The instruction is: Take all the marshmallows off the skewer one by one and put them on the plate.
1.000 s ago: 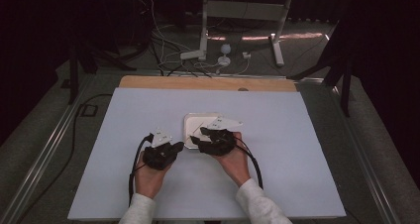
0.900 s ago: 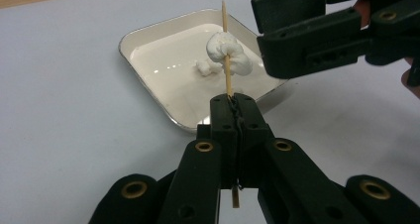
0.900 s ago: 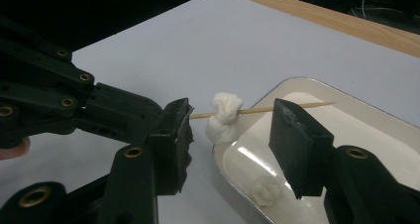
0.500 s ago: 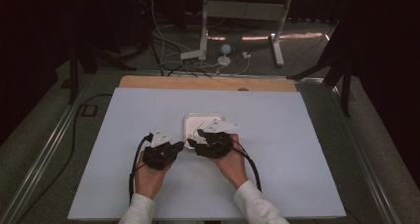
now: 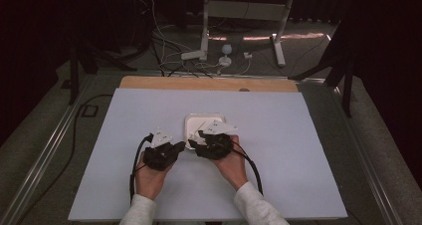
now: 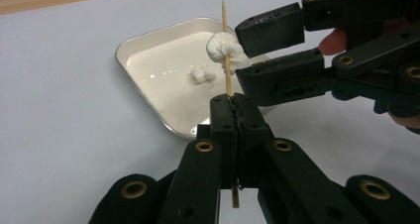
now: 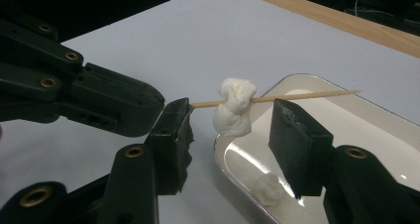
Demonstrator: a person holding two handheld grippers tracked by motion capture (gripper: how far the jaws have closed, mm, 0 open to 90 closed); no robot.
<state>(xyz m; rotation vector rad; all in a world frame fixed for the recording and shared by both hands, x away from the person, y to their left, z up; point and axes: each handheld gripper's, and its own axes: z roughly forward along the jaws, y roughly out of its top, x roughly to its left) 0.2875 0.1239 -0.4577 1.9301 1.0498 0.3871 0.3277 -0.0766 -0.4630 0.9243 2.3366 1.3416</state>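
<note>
Just above the near edge of the white tray (image 6: 148, 45), the left claw (image 6: 233, 102) pinches the wooden skewer (image 6: 226, 45) steady so the half-open right claw (image 7: 233, 125), jaws flanking without touching, can slide the dough lump (image 7: 234, 110) along it.

High overview; two close tongs-mounted views
</note>
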